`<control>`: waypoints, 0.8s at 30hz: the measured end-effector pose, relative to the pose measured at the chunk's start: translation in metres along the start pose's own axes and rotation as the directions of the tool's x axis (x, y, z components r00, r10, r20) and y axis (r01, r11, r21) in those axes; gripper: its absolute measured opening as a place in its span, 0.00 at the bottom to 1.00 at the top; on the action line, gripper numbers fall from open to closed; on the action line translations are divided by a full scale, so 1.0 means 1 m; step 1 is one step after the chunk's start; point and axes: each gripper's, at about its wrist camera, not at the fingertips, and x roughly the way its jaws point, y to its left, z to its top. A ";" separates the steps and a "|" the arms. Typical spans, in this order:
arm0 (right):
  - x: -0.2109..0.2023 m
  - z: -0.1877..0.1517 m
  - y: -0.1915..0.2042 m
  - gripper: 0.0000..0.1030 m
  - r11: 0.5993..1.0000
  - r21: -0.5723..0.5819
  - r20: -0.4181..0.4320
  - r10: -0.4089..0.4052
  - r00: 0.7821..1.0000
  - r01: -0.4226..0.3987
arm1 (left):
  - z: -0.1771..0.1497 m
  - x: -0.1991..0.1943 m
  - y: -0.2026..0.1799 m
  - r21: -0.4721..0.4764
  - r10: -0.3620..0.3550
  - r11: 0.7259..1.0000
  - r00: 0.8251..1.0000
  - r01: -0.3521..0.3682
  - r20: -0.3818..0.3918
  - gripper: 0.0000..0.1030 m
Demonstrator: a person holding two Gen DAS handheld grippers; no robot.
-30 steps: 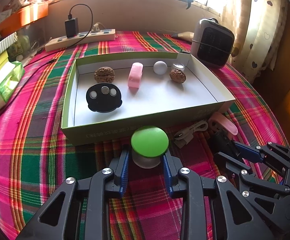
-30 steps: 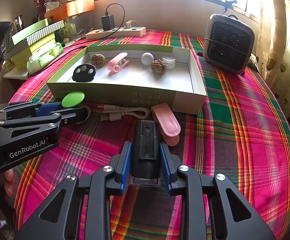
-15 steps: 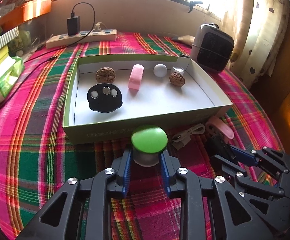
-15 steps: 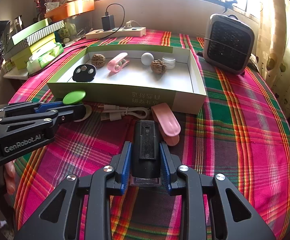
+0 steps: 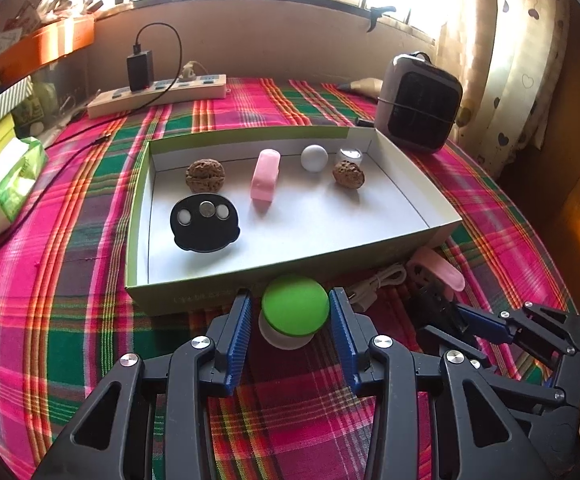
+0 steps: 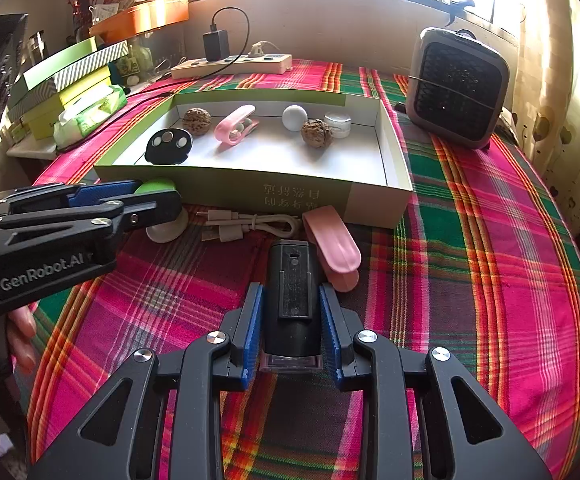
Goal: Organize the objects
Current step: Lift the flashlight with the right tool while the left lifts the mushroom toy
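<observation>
While jaws stand narrow, green-capped jar (image 5: 295,305) between left gripper (image 5: 290,326) pads, untouched.

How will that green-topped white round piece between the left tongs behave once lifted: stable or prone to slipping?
The green-topped white round piece looks small, rigid, probably light. Its domed cap overhangs a narrower white base, so the left tongs may slide off the curved rim. Set down tilted, it would likely roll.
</observation>
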 end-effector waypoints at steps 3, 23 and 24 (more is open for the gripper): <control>0.000 0.000 0.000 0.28 1.000 0.002 0.000 0.002 1.000 -0.002 | 0.001 0.001 0.001 -0.003 0.001 1.000 1.000 -0.001 -0.002 0.36; -0.001 0.000 0.001 0.28 1.000 -0.001 0.000 -0.001 1.000 0.001 | 0.000 -0.002 0.003 -0.007 0.000 1.000 1.000 0.000 0.012 0.31; -0.001 0.000 0.001 0.28 1.000 -0.001 0.000 -0.001 1.000 0.001 | 0.001 -0.002 0.003 -0.007 0.000 1.000 1.000 0.000 0.014 0.31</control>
